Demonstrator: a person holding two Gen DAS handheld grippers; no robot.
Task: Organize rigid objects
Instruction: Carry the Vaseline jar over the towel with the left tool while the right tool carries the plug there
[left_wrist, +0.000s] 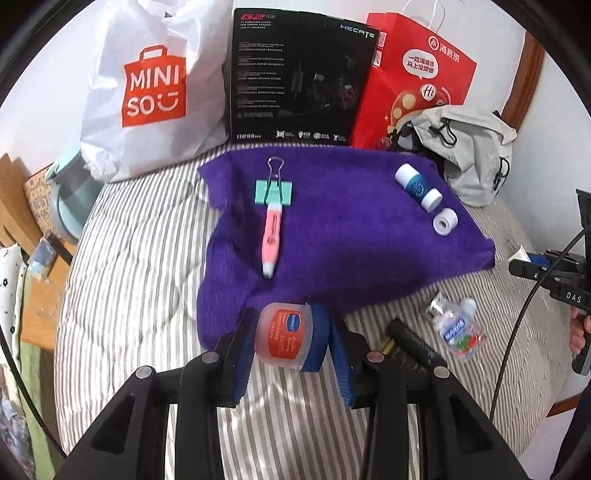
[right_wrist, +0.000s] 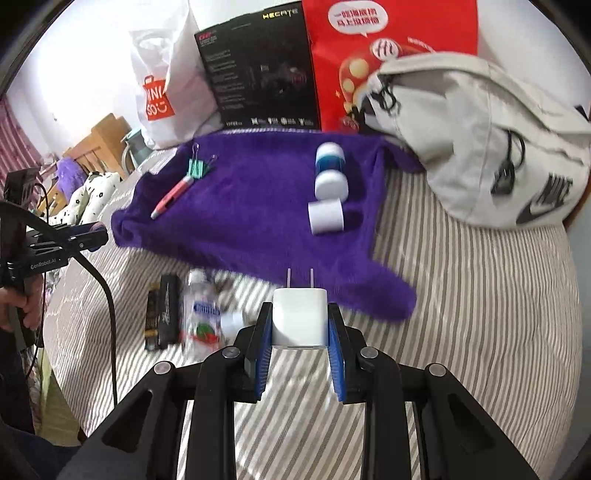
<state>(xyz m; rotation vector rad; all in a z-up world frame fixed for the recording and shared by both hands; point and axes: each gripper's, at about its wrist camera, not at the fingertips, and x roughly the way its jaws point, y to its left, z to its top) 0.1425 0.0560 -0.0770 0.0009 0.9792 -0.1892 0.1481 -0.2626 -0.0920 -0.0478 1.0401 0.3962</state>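
Both pairs of jaws are pinching something: your left gripper (left_wrist: 291, 341) is clamping a small jelly jar (left_wrist: 286, 338) with an orange label and blue lid between its blue pads, holding it over the near edge of the purple towel (left_wrist: 343, 236), and your right gripper (right_wrist: 300, 325) is squeezing a white plug adapter (right_wrist: 300, 319) by its sides, prongs pointing forward, just short of the towel's near corner. You are working over a striped bedsheet (right_wrist: 461, 288). On the towel a pink pen (left_wrist: 272, 236) is lying with its far end touching a green binder clip (left_wrist: 274, 190), and well apart to the right a blue-and-white bottle (left_wrist: 418, 186) is lying on its side with a small white roll (left_wrist: 445, 220) just beside it. Off the towel, on the sheet between your two grippers, a clear plastic bottle (left_wrist: 458, 328) is resting near a black flat object (left_wrist: 412, 341). Behind the towel a white shopping bag (left_wrist: 155, 88), a black headset box (left_wrist: 299, 77), a red paper bag (left_wrist: 417, 70) and a grey backpack (right_wrist: 480, 140) are standing.
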